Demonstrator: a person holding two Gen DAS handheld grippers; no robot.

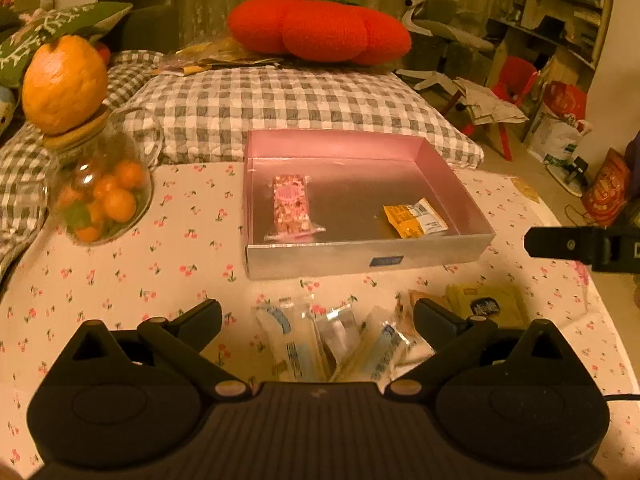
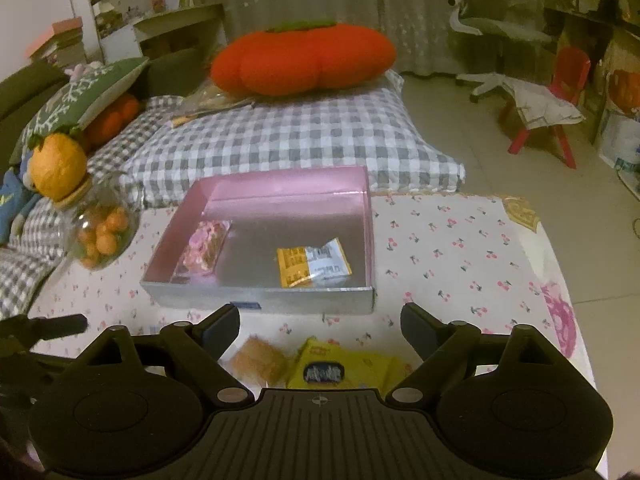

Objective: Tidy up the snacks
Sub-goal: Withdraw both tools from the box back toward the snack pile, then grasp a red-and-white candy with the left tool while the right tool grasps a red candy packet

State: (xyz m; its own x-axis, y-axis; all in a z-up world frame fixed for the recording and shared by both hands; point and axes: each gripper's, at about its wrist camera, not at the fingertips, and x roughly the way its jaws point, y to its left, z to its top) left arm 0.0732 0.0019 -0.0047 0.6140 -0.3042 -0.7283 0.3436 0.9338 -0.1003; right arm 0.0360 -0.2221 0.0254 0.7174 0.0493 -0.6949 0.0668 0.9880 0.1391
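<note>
A shallow box with a pink inside stands on the cherry-print tablecloth. In it lie a pink snack packet at the left and a yellow and white packet at the right. My left gripper is open and empty above several clear-wrapped snacks in front of the box. My right gripper is open and empty above a brown cake packet and a yellow packet. One right finger shows in the left wrist view.
A glass jar of small oranges with a big orange on its lid stands left of the box. A checked cushion and a red pumpkin pillow lie behind. The table's right edge drops to the floor.
</note>
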